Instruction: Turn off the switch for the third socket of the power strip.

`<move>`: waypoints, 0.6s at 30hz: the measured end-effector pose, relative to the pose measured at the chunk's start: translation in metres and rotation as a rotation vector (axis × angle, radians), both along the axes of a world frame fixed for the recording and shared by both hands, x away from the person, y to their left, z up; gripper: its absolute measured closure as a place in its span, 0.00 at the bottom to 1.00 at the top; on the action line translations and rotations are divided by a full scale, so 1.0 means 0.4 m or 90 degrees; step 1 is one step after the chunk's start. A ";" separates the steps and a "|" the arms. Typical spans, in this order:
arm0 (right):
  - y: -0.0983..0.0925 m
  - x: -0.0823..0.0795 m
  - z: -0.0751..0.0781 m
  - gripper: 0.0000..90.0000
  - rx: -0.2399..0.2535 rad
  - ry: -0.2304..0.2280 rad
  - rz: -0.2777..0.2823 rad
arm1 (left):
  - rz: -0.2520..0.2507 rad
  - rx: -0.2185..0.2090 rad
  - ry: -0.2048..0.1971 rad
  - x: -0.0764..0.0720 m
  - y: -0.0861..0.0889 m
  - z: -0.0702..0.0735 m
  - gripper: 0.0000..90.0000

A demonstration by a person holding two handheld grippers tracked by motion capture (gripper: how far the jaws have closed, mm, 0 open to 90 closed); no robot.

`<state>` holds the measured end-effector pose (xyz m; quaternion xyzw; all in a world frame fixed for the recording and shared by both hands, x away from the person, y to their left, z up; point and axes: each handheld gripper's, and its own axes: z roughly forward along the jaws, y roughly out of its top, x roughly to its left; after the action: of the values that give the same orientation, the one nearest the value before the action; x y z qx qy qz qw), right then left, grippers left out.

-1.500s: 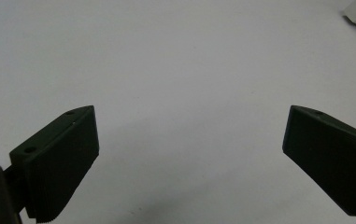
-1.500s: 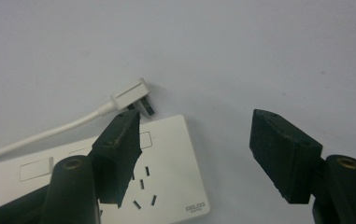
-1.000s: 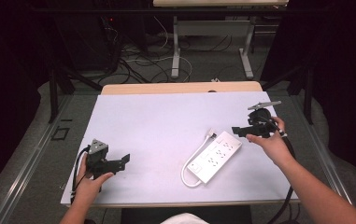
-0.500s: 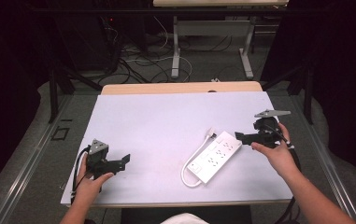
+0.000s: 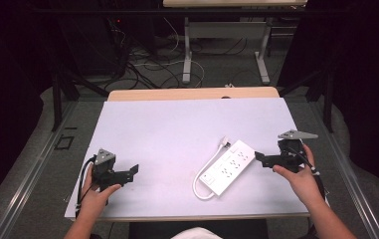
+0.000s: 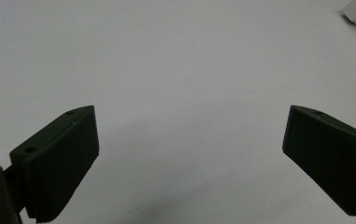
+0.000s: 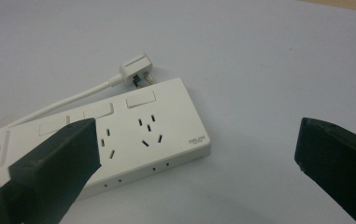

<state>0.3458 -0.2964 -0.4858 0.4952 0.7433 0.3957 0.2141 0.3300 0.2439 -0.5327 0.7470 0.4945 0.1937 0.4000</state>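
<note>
Two black fingers (image 7: pixel 59 158) of the right gripper (image 5: pixel 269 158) stand spread as wide as they go, and they have just been opening; nothing lies between them, though in the right gripper view the nearer end of the white power strip (image 5: pixel 228 167) sits just under and beyond the left one. That wide spread looks chosen to match the strip's broad body, so the fingers could straddle it from its end. The gripper is held low and level, aimed along the desk (image 5: pixel 177 129) toward the strip, just short of touching it. The strip lies flat, sockets up, slanted across the right half of the desk. Its white cord (image 5: pixel 202 174) loops round the near end and runs back along the left side to the plug (image 7: pixel 137 69), which rests beside the far corner, so the right side is free for a grasp. The left gripper (image 5: pixel 122 175) rests well apart at the near left, its fingers (image 6: pixel 59 158) released and apart over bare desk, probably parked until a second hold is needed.
</note>
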 end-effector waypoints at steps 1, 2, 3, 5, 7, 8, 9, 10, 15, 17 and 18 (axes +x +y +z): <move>-0.003 -0.003 -0.005 0.00 0.001 -0.002 0.001 | 0.000 0.000 0.000 0.000 0.000 0.000 0.04; -0.004 -0.007 -0.009 0.00 0.003 -0.001 -0.002 | 0.000 0.000 0.000 0.000 0.000 0.000 0.04; -0.005 -0.011 -0.014 0.00 0.007 0.001 -0.008 | 0.000 0.000 0.000 0.000 0.000 0.000 0.04; -0.009 -0.017 -0.021 0.00 0.009 0.002 -0.012 | 0.000 0.000 0.000 0.000 0.000 0.000 0.04; -0.011 -0.023 -0.030 0.00 0.013 0.000 -0.014 | 0.000 0.000 0.000 0.000 0.000 0.000 0.04; -0.013 -0.026 -0.034 0.00 0.011 0.001 -0.015 | -0.001 0.001 0.000 0.000 0.000 0.000 0.04; -0.014 -0.028 -0.038 0.00 0.011 -0.002 -0.016 | 0.000 0.000 0.000 0.000 0.000 0.000 0.04; -0.016 -0.031 -0.042 0.00 0.003 -0.006 -0.016 | 0.000 0.001 0.000 0.000 0.000 0.000 0.04; -0.022 -0.041 -0.062 0.00 0.000 -0.012 -0.020 | 0.001 0.000 -0.001 0.000 0.000 0.000 0.04; -0.024 -0.046 -0.070 0.00 0.003 -0.005 -0.018 | 0.000 0.001 0.000 -0.001 0.000 0.000 0.04; -0.025 -0.047 -0.075 0.00 0.005 -0.005 -0.017 | 0.000 0.001 0.000 -0.001 0.000 0.000 0.04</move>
<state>0.3270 -0.3065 -0.5159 0.5044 0.7339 0.3980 0.2204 0.3298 0.2439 -0.5326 0.7474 0.4942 0.1940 0.3994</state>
